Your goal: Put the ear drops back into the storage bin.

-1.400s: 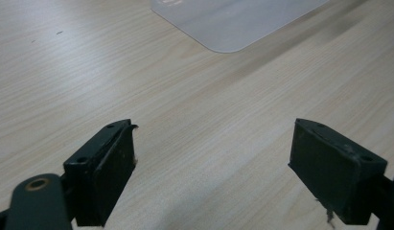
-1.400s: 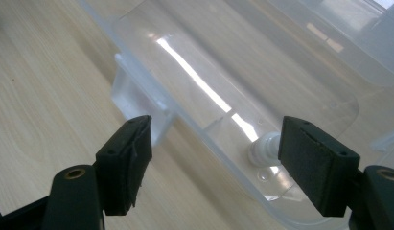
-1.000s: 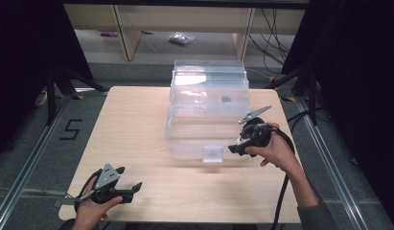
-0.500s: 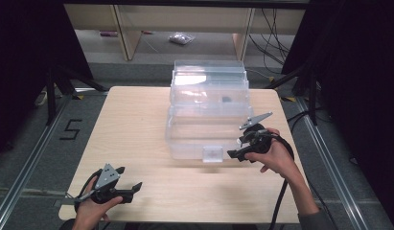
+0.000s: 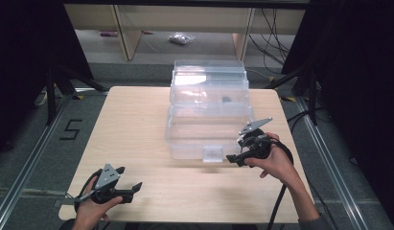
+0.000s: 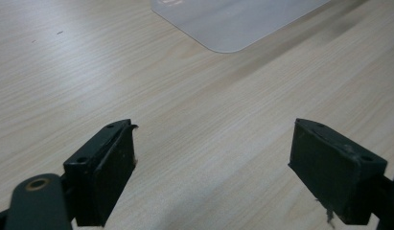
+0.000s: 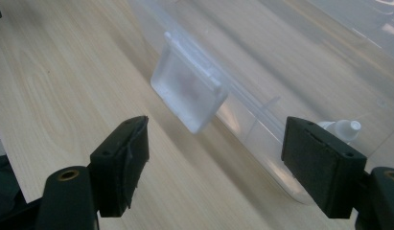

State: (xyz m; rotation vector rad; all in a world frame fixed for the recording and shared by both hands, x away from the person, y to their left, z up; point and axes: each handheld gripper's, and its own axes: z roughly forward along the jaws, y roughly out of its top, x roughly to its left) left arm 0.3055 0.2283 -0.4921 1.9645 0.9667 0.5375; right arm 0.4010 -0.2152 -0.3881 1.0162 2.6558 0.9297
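Right gripper [image 5: 234, 158] is parked at the near right corner of the clear plastic box [image 5: 208, 112], jaws spread wide with nothing between them, tips pointing at the little frosted latch [image 5: 213, 154] on the box's front edge. Can't tell from above if a tip actually touches the plastic, looks just beside it. In the right gripper view the latch [image 7: 190, 93] sits ahead of the 2 black jaws, a bit left of the gap's middle, hanging off the lid rim and tilted out, and there's a small white cap-shaped thing [image 7: 344, 128] inside the box right by the far jaw.

Box itself sits on the far half of the light wooden table [image 5: 132, 124], roughly centred, lid on, looks like 2 clear tiers stacked. Some small dark thing [image 5: 226, 99] shows through the upper part, too small to tell what.

Left gripper [image 5: 129, 178] is down at the near left corner of the table, well apart from the box, also released, jaws gaping over bare wood. Its own view has a rounded corner of the clear plastic [image 6: 233, 24] up ahead.

Floor to the left has a "5" marking [image 5: 71, 129].
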